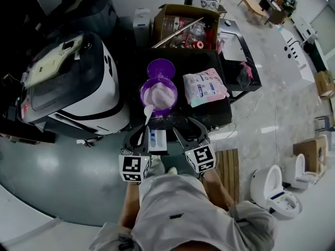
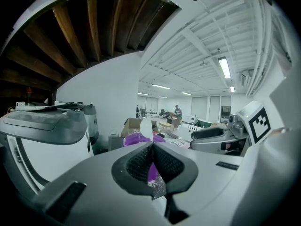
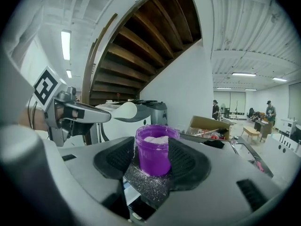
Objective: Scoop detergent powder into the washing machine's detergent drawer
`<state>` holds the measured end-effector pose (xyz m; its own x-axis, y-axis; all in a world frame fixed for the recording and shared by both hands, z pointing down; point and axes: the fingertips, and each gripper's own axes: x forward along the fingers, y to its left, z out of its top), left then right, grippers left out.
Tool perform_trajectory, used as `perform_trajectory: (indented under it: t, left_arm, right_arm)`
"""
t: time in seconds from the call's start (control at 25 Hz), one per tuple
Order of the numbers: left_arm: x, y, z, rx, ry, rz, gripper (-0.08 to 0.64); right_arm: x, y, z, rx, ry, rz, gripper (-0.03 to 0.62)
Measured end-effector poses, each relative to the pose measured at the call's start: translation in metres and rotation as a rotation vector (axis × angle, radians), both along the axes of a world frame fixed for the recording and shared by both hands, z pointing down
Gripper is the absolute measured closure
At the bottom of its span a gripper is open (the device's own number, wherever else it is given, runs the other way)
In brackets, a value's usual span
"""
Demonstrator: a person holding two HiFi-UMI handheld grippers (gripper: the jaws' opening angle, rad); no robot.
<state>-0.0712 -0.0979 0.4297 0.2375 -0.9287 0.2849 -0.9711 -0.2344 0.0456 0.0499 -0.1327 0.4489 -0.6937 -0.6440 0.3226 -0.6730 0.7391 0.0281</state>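
A person works two hand-held grippers at a black table [image 1: 220, 114] beside a white washing machine [image 1: 99, 82], which stands off the table's left edge w/ its dark lid down. The left gripper [image 1: 142, 132], at the near edge, has its jaws closed on the handle of a white spoon [image 1: 148, 111]; the spoon's bowl points up toward a purple jar [image 1: 158, 95] of white detergent powder at the table's center, just short of the jar's near rim. The jar's purple lid [image 1: 160, 68] lies right behind it, toward the far edge. Spilled powder [image 1: 170, 120] dusts the tabletop in front of the jar. Between the two grippers, at the near edge, sits a white tray w/ a blue part [image 1: 157, 139]. The right gripper [image 1: 188, 128] hovers w/ jaws apart and holding nothing; from its own view the jar is framed in the gap, but the jar stands ahead of the tips, unclasped. Right of the jar lies a pink-and-white bag [image 1: 205, 88], and an open cardboard box [image 1: 186, 22] sits at the far edge.
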Motion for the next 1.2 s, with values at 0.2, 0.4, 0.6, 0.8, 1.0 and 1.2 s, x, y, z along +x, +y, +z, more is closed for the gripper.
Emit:
perform_trajectory:
  t: [0.2, 0.4, 0.6, 0.8, 1.0, 1.2]
  left_arm:
    - [-0.010, -0.024, 0.005, -0.023, 0.001, 0.041, 0.543]
    - [-0.022, -0.045, 0.013, -0.054, 0.004, 0.078, 0.544]
    - [-0.030, -0.063, 0.022, -0.088, -0.008, 0.123, 0.545]
    - [-0.032, -0.078, 0.028, -0.140, -0.031, 0.164, 0.544]
    - [-0.034, -0.093, 0.036, -0.209, -0.051, 0.177, 0.545]
    - [-0.029, -0.109, 0.044, -0.277, -0.081, 0.159, 0.544]
  right_arm:
    - [-0.008, -0.020, 0.002, -0.002, 0.011, 0.037, 0.368]
    - [-0.017, -0.038, 0.003, -0.003, 0.026, 0.080, 0.368]
    - [-0.026, -0.050, 0.005, -0.006, 0.041, 0.119, 0.368]
    - [-0.029, -0.059, 0.006, -0.009, 0.059, 0.143, 0.368]
    - [-0.028, -0.069, 0.010, -0.024, 0.066, 0.151, 0.368]
    - [-0.022, -0.086, 0.016, -0.041, 0.060, 0.132, 0.368]
